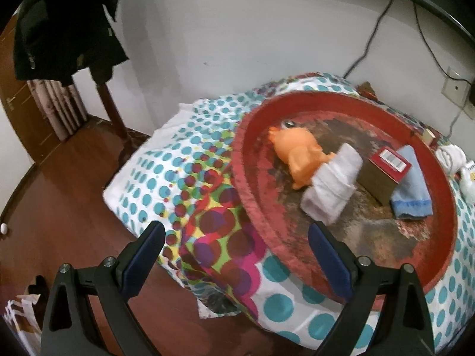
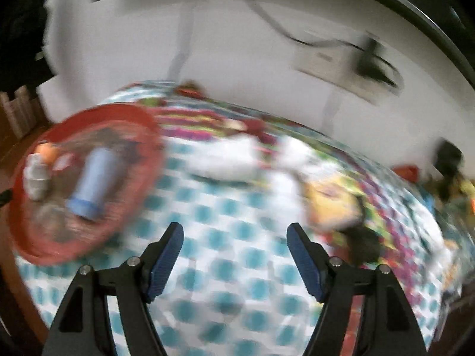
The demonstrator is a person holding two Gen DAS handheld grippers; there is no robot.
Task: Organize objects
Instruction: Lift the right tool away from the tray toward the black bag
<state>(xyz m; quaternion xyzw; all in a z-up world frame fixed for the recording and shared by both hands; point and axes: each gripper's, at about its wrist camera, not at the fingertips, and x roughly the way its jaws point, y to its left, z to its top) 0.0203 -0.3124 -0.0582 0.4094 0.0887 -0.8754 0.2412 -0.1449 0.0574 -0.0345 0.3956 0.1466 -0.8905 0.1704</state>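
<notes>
Lying beyond left claw [image 1: 237, 237]: red tray [image 1: 255, 207].

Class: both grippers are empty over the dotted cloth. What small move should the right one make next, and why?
Probably ease the right gripper toward the white item lying on the cloth beside the red tray. Its jaws stand open and empty, the tray already holds several things, and this item still lies outside it.

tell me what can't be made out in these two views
- Right wrist view: motion blur smears the white items and yellow item on the bedspread; identity unclear.
- Left wrist view: the red box label is too small to read.
- Left wrist view: the white object is cut off by the fisheye edge.
</notes>
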